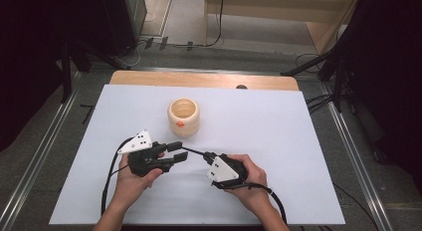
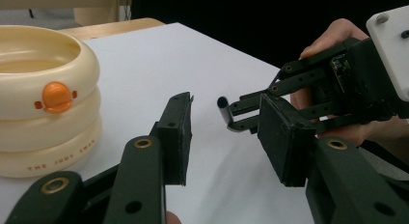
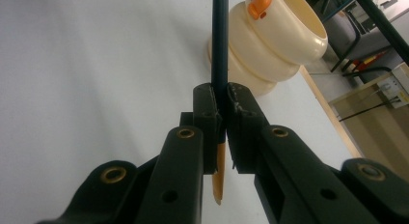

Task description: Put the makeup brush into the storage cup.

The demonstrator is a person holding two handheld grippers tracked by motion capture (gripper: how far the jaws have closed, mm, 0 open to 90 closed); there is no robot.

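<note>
A cream ringed cup (image 1: 183,116) with an orange duck beak stands on the white table top (image 1: 278,141). My right gripper (image 1: 205,156) is shut on a dark pencil (image 1: 193,152), which points left toward my left gripper (image 1: 178,151). In the right gripper view the pencil (image 3: 219,40) runs up from the right gripper (image 3: 221,96) past the cup (image 3: 275,45), its sharpened wooden tip below the pads. In the left gripper view the pencil's blunt end (image 2: 223,104) sits between the jaws of the left gripper (image 2: 226,108), touching neither pad, and the cup (image 2: 43,113) stands to the left.
A wooden strip (image 1: 204,80) edges the table's far side. Metal rails (image 1: 45,151) run along both sides, with cables and dark stands on the floor beyond. A person's hands (image 1: 129,183) hold both grippers near the front edge.
</note>
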